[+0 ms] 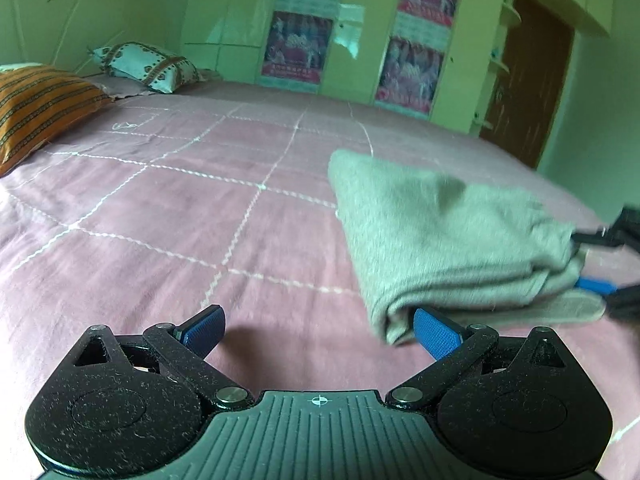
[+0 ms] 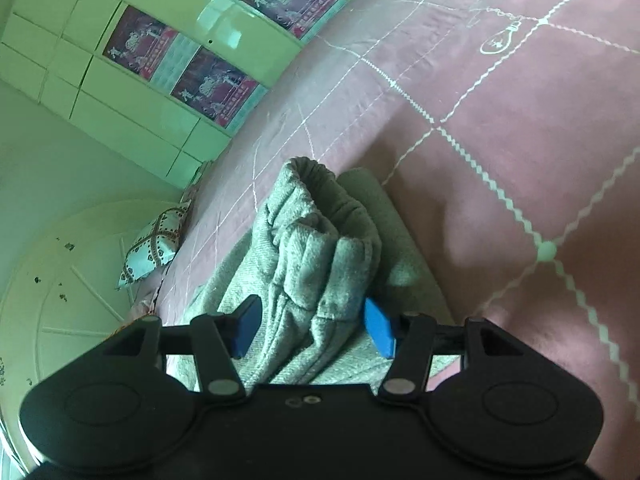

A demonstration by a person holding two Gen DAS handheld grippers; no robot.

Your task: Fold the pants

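Pink bedding with white zigzag grid stitching (image 1: 168, 208) fills both our views, with green cupboard doors carrying red posters (image 1: 296, 46) behind it.

Our left gripper (image 1: 318, 332) has its blue pads spread as wide as they go, with only bedspread between them. The right-hand pad's tip (image 1: 436, 334) sits right at the near corner of the folded grey pants (image 1: 448, 240); with the blur there we cannot say whether it touches the cloth or merely lies beside it. Ahead and to the right of these fingers the pants lie as a flat, layered bundle on the bed, and at the bundle's far right edge we see the dark frame and one blue pad of our right gripper (image 1: 596, 284).

From the right wrist view, our right gripper (image 2: 314, 328) stands about half spread, with a bunched ridge of the pants (image 2: 320, 256) rising between the pads. The right pad (image 2: 378, 328) lies against the fabric; the left pad (image 2: 246, 326) seems just beside it, so a firm clamp is not clear to us. The gathered waistband (image 2: 310, 170) stands up ahead of the fingertips.

Further out, left of the left fingers, an orange striped pillow (image 1: 36, 108) and a white patterned pillow (image 1: 148, 66) rest at the head of the bed. A brown door (image 1: 532, 80) stands beyond the pants.
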